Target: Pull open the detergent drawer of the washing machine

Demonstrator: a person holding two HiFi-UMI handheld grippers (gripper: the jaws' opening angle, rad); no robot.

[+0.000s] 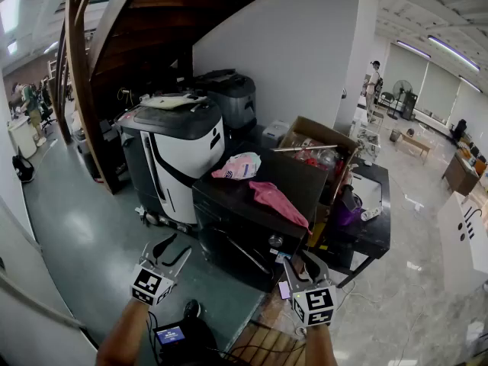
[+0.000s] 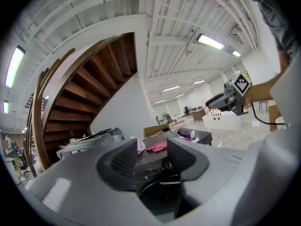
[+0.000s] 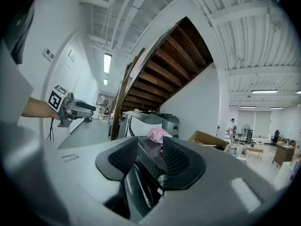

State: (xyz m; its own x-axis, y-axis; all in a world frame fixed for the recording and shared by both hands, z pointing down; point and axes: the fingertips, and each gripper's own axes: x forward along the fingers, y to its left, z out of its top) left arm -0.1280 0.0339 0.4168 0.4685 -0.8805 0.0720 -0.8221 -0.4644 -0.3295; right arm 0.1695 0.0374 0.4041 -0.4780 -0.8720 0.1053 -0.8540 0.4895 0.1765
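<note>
Beyond left gripper (image 1: 175, 248) and right gripper (image 1: 303, 260), both agape: black washing machine (image 1: 232, 231); pink cloth (image 1: 278, 201) atop.

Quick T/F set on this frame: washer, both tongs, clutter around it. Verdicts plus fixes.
1. A pink cloth lies on top of the washing machine. True.
2. The right tongs are clamped on the washing machine's front. False: they are held short of it, jaws apart, with nothing between them.
3. An open cardboard box stands behind the washing machine. True.
4. The left tongs hold the pink cloth. False: they are empty, jaws apart, off the machine's front left corner; the cloth lies on the top.
</note>
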